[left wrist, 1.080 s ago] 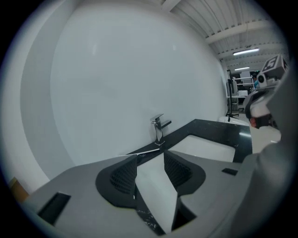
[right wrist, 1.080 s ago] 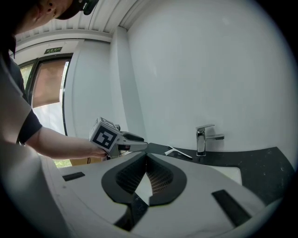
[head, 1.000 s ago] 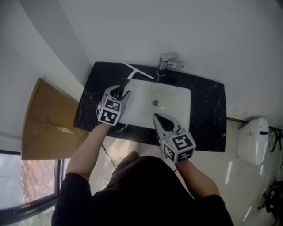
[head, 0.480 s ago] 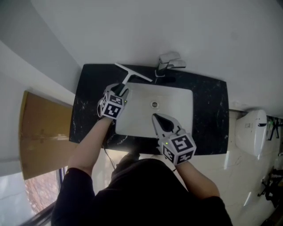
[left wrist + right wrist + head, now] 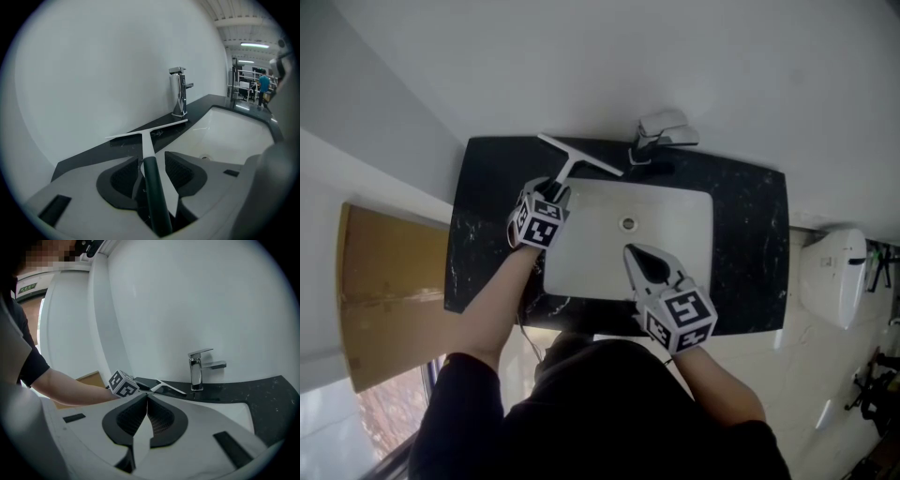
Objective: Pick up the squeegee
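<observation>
The squeegee [image 5: 581, 156] has a white T-shaped blade and a dark handle, and lies at the back left of the black counter [image 5: 750, 244]. My left gripper [image 5: 559, 187] is shut on the handle, which runs between its pads into the throat in the left gripper view; the squeegee [image 5: 146, 140] points toward the wall, its blade end low over the counter. My right gripper [image 5: 636, 251] hovers over the front of the white sink [image 5: 675, 234], shut with nothing in it. In the right gripper view, the right gripper [image 5: 146, 397] faces the squeegee [image 5: 166, 387] and the left gripper [image 5: 123, 384].
A chrome faucet [image 5: 661, 131] stands behind the sink against the white wall, right of the blade. A brown panel [image 5: 389, 291] lies left of the counter. A white fixture [image 5: 832, 277] sits at the right.
The left gripper's jaws have narrowed around the squeegee handle, from spread to shut. The head view has shifted a little. The right gripper has stayed over the sink.
</observation>
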Action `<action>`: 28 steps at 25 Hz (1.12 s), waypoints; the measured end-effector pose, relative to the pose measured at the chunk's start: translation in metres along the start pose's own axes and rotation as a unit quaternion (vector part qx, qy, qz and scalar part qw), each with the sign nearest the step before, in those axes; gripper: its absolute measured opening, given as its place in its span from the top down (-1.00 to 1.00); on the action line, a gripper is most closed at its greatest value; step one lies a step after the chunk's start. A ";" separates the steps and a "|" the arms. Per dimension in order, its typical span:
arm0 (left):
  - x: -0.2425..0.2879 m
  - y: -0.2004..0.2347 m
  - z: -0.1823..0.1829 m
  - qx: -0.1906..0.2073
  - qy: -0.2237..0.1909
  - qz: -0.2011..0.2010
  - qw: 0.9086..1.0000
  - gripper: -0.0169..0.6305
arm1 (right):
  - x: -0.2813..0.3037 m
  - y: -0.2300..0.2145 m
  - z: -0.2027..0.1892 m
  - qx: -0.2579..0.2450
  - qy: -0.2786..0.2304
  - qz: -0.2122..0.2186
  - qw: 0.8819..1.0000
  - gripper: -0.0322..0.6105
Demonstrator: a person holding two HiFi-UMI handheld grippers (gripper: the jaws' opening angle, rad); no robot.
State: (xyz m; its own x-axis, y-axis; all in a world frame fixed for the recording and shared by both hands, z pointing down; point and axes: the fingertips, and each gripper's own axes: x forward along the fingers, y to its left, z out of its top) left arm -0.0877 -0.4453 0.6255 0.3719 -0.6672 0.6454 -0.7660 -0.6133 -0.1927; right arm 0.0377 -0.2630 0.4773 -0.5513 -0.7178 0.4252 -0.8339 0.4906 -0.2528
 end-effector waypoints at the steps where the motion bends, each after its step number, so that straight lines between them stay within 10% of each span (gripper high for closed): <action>1: 0.002 0.000 -0.001 -0.002 0.002 -0.001 1.000 0.38 | 0.001 -0.001 0.000 0.002 0.000 -0.001 1.000 0.86; 28: -0.087 -0.017 0.034 -0.023 -0.062 0.047 0.997 0.64 | -0.051 0.021 0.006 -0.024 -0.037 0.018 0.999 0.86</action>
State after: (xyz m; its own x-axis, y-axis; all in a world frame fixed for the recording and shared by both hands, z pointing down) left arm -0.0889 -0.3917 0.5475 0.3565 -0.7695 0.5298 -0.8224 -0.5276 -0.2129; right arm 0.0481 -0.2183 0.4451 -0.5826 -0.7329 0.3512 -0.8124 0.5382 -0.2245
